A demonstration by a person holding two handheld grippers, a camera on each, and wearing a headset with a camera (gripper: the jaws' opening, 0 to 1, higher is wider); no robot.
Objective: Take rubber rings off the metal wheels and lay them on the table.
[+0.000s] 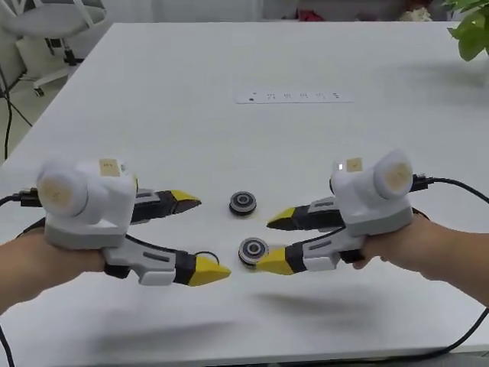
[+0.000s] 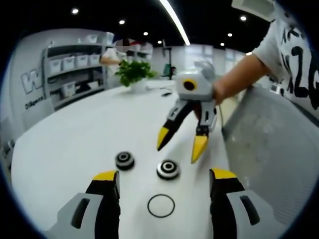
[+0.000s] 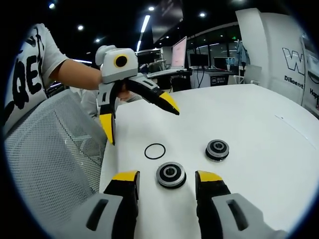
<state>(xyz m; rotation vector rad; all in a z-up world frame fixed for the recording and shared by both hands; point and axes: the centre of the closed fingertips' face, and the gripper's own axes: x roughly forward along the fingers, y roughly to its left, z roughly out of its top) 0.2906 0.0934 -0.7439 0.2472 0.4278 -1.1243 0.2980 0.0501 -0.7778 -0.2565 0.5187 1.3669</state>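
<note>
The left gripper (image 1: 200,237) was held low over the white table (image 1: 229,138) with its yellow-tipped jaws spread wide and nothing clasped between them. A loose rubber ring (image 2: 161,205), a thin black loop, lay flat on the table just ahead of those jaws in the left gripper view. In the head view it showed as a faint dark arc (image 1: 205,255) just beside the tip of the left gripper's lower jaw. The right gripper (image 2: 180,150) faced it from the other side, its jaws also parted and gripping nothing. In the right gripper view the nearer wheel (image 3: 171,175) sat on the table between the two jaw tips with a gap on each side. In the head view the same wheel (image 1: 253,250) lay just beside the tip of one jaw, and whether they touched could not be told. The ring rested between this wheel and the left gripper, apart from the wheel. The farther wheel (image 1: 243,202) lay apart from the nearer one, toward the middle of the table and clear of both grippers. Each wheel lay flat and showed a dark outer band around a metal hub; whether that band was a ring on the wheel could not be told. Farther off, a socket strip (image 1: 294,97) was set in the tabletop. Plant (image 1: 472,30) leaves showed at the far right corner, and a chair (image 1: 46,30) stood beyond the far left edge. A black cable (image 1: 451,183) trailed from the right gripper.
</note>
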